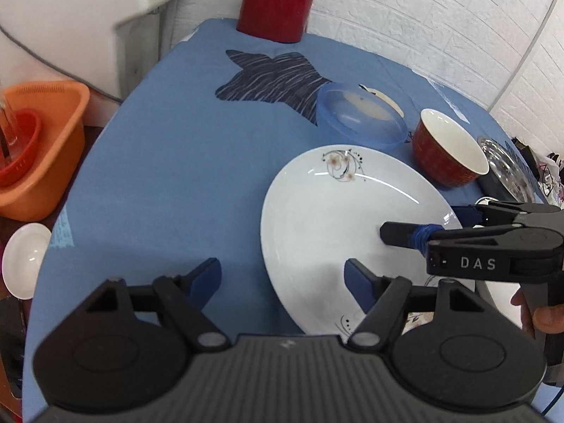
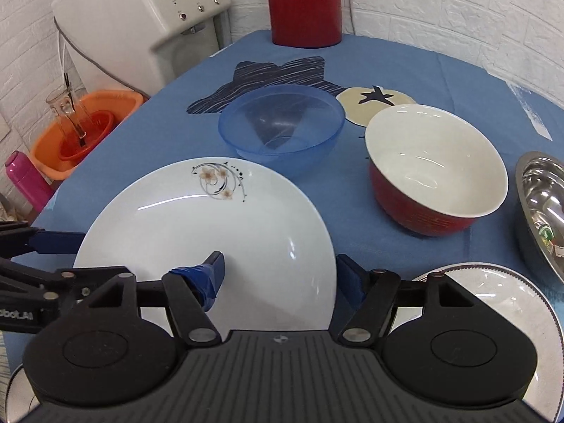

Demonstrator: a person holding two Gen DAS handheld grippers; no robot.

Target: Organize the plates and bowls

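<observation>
At the far left, off the table edge: an orange basin (image 2: 88, 120) holding a smaller red basket (image 2: 88, 134) and a clear glass (image 2: 68, 109); a pink bottle (image 2: 26, 183) stands near it. Blue tablecloth (image 1: 158, 176): the left half lies bare, open room up to the plate.

Left gripper (image 1: 282, 275): jaws wide, holding nothing, left finger over bare cloth, right finger over the plate's near rim.

White plate (image 2: 211, 232), flower print at the far edge, at centre on the cloth. Right gripper (image 2: 278, 271): jaws spread, left finger over the plate's inside, right finger just outside its right rim; whether they touch it, cannot tell. A hand (image 1: 539, 313) grips its handle.

Behind the plate: blue bowl (image 2: 282, 123), empty. To its right: red bowl (image 2: 437, 176), white inside, empty. Far right edge: steel bowl (image 2: 543, 204), and a patterned plate (image 2: 500, 289) nearer. Back edge: red jug (image 2: 303, 3).
</observation>
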